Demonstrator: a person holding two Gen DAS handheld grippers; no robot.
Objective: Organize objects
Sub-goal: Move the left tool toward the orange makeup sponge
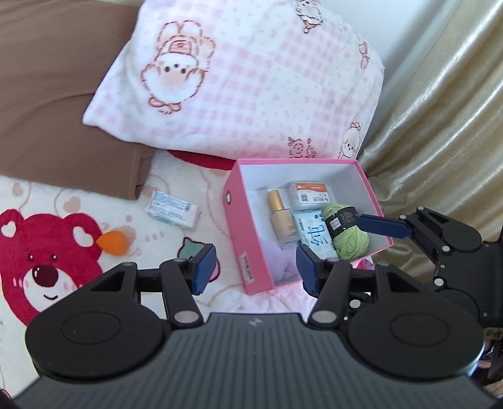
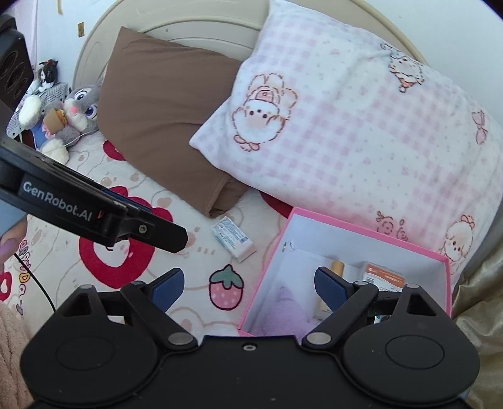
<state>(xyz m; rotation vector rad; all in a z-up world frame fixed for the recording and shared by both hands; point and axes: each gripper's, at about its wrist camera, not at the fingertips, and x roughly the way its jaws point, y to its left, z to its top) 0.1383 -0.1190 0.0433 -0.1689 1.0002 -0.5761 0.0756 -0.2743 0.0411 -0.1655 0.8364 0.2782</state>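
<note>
A bedroom in a home: a bed with a curved cream headboard (image 2: 195, 22), a brown pillow (image 2: 163, 119) beside a pink checked pillow (image 2: 345, 135), a bear-print blanket (image 1: 47, 251), stuffed toys (image 2: 75, 110) and a gold curtain (image 1: 440, 126).

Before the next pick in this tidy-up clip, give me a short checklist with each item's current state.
1. Left gripper free: ok, jaws apart with nothing between them.
2. Right gripper free: ok, jaws wide, nothing held.
3. Pink box open and upright: ok, no lid on it.
4. Room left in the box: ok, white floor shows beside the gold-capped bottle and green yarn ball.
5. Loose items reachable: ok, the white and blue packet and orange sponge lie uncovered on the blanket.
6. Other loose items out of frame: cannot tell.
</note>
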